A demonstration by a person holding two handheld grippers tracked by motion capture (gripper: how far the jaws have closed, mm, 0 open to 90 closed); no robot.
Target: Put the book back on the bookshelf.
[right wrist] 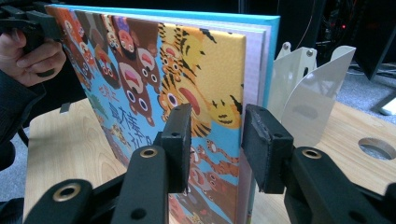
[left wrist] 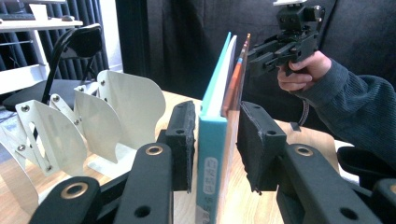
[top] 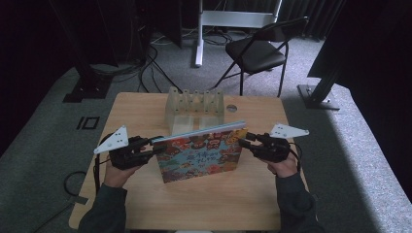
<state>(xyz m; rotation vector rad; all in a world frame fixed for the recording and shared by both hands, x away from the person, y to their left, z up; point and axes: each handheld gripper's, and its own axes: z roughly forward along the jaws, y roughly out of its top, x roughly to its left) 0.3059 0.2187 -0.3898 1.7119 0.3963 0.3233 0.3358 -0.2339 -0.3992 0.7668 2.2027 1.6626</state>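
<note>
While we steady the picture book [top: 201,156] upright on the table [top: 145,109], each gripper takes one side edge of it.

Item, left gripper [top: 154,145]: jaws straddle the spine end. In the left gripper view a gap shows between each pad and the covers, so we read it as open around the book, not clamping.

Item, right gripper [top: 247,138]: jaws bracket the page edge. In the right gripper view the pads also stand off the cover, so again open around it.

Item, white slotted rack [top: 195,108]: just beyond the book from both grippers, its curved dividers near the back cover.

Risk, as we judge it: with neither pair of pads pressing, the book could tip toward us or slide down, and a loose front cover might swing open. A careless push could also knock it against the dividers.

Views: the high view gives the whole cover and both hands; the left gripper view [left wrist: 215,140] shows the teal spine and splayed covers; the right gripper view [right wrist: 212,140] shows the tiger artwork and a round hole in the table [right wrist: 376,148].
</note>
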